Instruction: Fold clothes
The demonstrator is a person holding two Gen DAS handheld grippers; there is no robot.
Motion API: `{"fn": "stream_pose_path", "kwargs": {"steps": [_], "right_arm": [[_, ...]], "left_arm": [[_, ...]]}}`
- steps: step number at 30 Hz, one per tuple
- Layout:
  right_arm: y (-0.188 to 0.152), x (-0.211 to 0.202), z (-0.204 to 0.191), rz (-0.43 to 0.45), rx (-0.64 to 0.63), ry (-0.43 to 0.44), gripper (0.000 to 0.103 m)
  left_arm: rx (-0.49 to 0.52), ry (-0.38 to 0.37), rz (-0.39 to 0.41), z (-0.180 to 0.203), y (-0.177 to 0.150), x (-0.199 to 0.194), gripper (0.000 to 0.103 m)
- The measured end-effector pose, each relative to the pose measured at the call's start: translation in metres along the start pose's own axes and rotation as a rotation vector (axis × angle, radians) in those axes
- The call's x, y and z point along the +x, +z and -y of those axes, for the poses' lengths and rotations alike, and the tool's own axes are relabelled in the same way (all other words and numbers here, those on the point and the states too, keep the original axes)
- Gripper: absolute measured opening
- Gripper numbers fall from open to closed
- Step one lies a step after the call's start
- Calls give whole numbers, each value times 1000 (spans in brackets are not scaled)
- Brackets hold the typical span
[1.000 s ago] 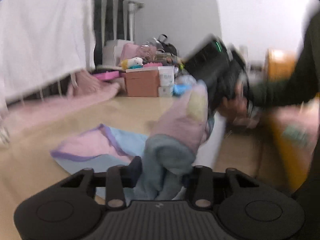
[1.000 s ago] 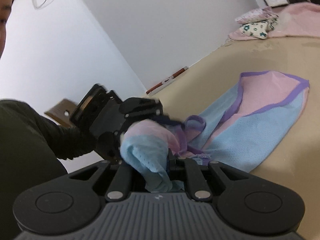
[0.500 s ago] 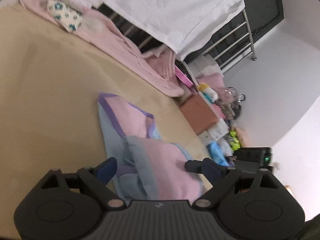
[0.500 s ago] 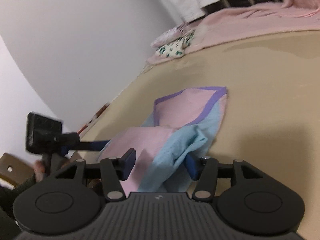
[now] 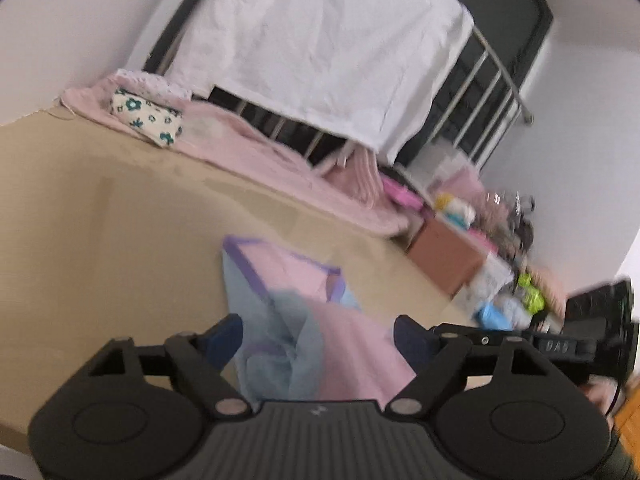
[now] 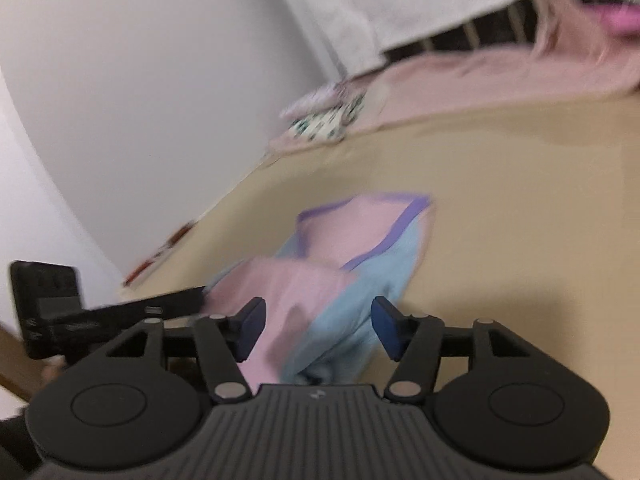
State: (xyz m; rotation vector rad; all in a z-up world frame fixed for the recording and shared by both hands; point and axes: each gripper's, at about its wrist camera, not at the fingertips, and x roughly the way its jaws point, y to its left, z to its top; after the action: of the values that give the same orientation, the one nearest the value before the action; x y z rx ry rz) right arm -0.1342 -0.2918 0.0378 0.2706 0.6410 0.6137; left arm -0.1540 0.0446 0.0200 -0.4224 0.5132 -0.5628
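In the left wrist view, the left gripper [image 5: 318,330] has its jaws spread wide, pinching nothing; the garment [image 5: 304,312], pink and light blue with purple trim, lies rumpled on the tan table [image 5: 100,240] between and just beyond the fingertips. Beyond the garment a pink blanket [image 5: 280,164] runs along the table's far edge, with a floral bundle [image 5: 146,118] on it and a white sheet [image 5: 320,44] hanging over a rail above. Right of the garment sit a brown box [image 5: 448,258] and the right gripper [image 5: 560,344]. In the right wrist view, blurred, the right gripper [image 6: 318,322] is likewise spread, empty, the garment [image 6: 340,264] lying between its fingertips on the table [image 6: 520,200]. Left of the garment is the left gripper [image 6: 100,316].
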Motion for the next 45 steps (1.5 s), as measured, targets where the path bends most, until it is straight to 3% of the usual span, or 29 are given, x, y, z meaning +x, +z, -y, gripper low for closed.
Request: {"fn": "stream_pose_path", "kwargs": {"steps": [2,3,4,5,6,7,9,10,13,14,16,18,20,23,27,30,33,35,37,40,42,45], "right_arm": [[0,1,-4,56,-20,-16,58],[1,7,-5,65,-31,-23,49],[0,19,-4,50,-30,-41,39],[-1,33,-2,7,-16,-57,14],[-2,45,-1,-29,4,-65,6],[-3,49,-1,-28,15,-56,6],[-4,43,-7,4,-11,-60,6],[-4,40,-11,19,-29,-69,7],[-9,28,-31,75,-145,-156,10],[-11,28,-39,81,-179,-138,10],[-17,36,-53,69,-225,-89,10],[-26,51,-65,30,-277,-84,11],[-36,61,-72,12,-337,-117,11],[-31,55,-74,46,-331,-121,12],[-22,54,-64,63,-298,-150,28],[-22,58,-59,46,-294,-154,28],[-19,51,-60,74,-299,-148,29],[-14,43,-59,115,-281,-151,31],[-13,52,-52,64,-261,-159,31],[-18,64,-46,18,-250,-168,30],[-21,63,-51,24,-264,-177,31],[-16,52,-56,53,-282,-178,32]], "left_arm": [[-7,-15,-1,1,4,8,74],[-11,-22,-2,1,6,12,67],[-15,0,-6,0,5,12,54],[-19,26,-10,-1,3,13,37],[-23,51,-14,-2,1,14,28],[-28,77,-19,-3,0,15,21],[-36,127,-27,-4,-4,16,26],[-40,153,-32,-5,-5,17,33],[-5,172,89,3,-4,1,53],[20,179,133,8,-3,-4,53],[77,185,200,19,-2,-13,51],[137,156,190,27,-1,-12,51],[162,187,120,28,-6,-1,34],[169,264,23,19,-21,14,30],[172,263,45,12,-30,11,35],[108,250,61,8,-25,3,33],[142,211,146,14,-16,-15,32],[175,241,133,16,-18,-16,18],[193,280,100,15,-23,-12,11],[187,334,50,9,-30,-4,11],[172,347,65,7,-29,-6,15],[142,372,150,11,-20,-19,15]]}}
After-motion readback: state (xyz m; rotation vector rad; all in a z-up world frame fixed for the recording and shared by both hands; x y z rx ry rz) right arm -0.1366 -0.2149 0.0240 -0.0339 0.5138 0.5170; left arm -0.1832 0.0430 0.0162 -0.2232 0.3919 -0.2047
